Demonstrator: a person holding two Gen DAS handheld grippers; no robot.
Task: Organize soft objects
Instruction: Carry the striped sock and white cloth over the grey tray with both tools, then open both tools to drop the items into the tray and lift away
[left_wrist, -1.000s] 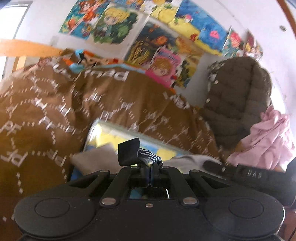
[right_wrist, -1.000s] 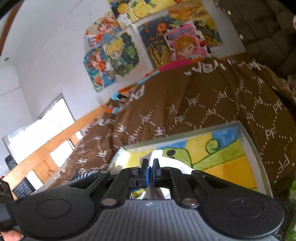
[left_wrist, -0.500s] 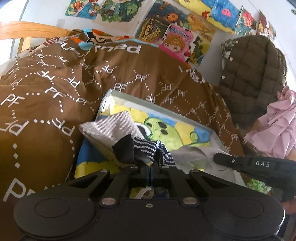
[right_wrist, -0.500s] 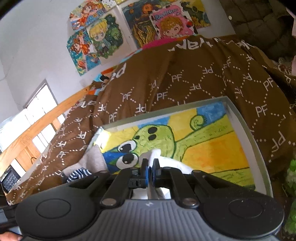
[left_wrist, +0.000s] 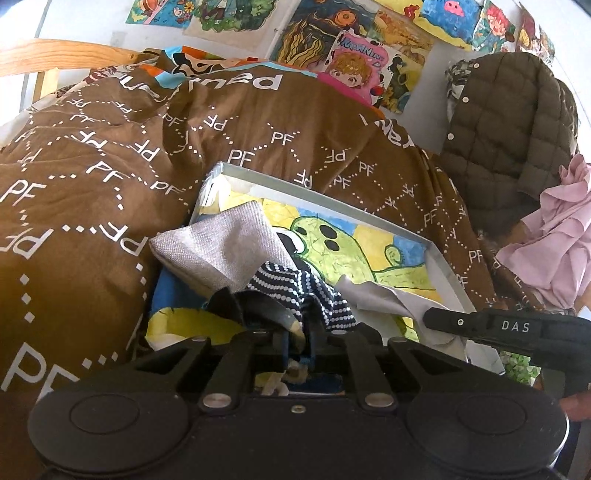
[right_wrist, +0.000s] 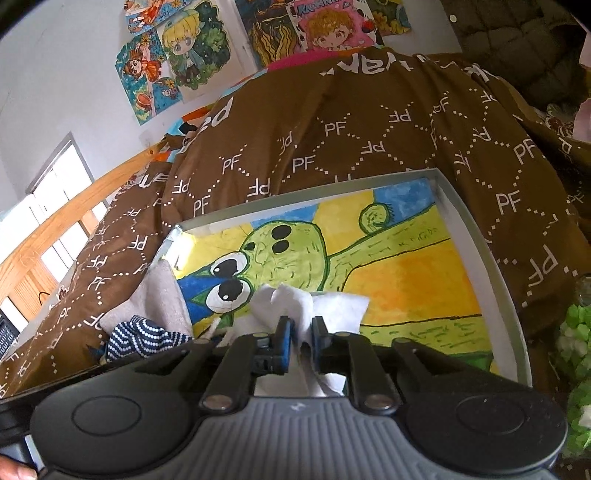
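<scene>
Left hand-held gripper (left_wrist: 297, 341): tilted down over the near left of the painted tray (left_wrist: 441, 258); jaws just been opening, a small gap now, striped dark sock (left_wrist: 295, 288) loose between them. Right hand-held gripper (right_wrist: 298, 338): same downward tilt over the tray's near edge; jaws likewise just been opening, crumpled white cloth (right_wrist: 314, 301) between the parted pads. Grey cloth (left_wrist: 225, 245): folded, at the tray's left side. Tray rests on a brown quilt (left_wrist: 92, 177).

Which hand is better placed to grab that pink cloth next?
Right, probably: the pink cloth lies on its side. The right gripper has just been opening, with the white cloth between its jaws.
</scene>
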